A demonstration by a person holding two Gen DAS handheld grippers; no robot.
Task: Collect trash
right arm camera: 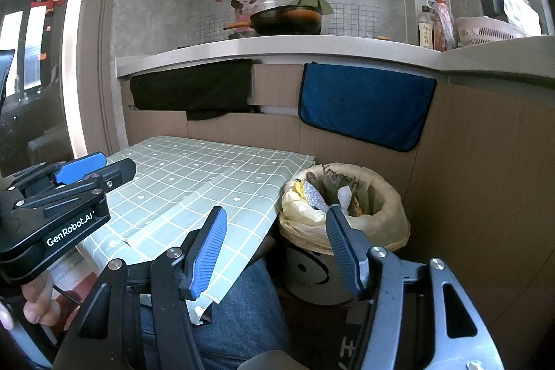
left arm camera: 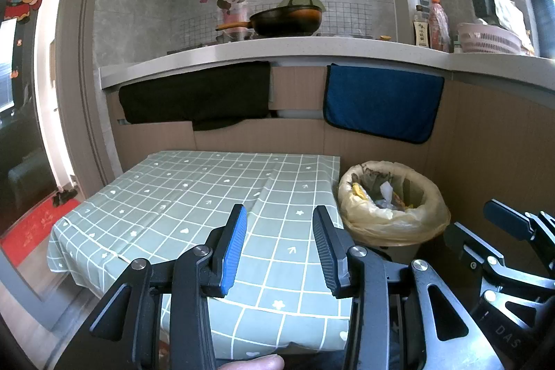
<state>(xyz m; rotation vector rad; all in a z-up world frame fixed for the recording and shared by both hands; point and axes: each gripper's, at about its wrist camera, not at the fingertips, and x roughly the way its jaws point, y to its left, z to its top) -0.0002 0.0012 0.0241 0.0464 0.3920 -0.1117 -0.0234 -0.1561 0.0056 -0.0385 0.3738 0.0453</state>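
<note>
Bare checked tablecloth beside full trash bin; left gripper and right gripper spread, empty.

I am looking at a low table under a green checked plastic cloth, standing before the wood-grain cabinet fronts. A bin lined with a yellowish plastic bag is sitting just beside the table's right edge, scraps lying inside it. Behind and above, a black wok with a wooden handle is resting on the pale stone counter, while a black cloth and a blue towel are hanging below its edge, left and right.
</note>
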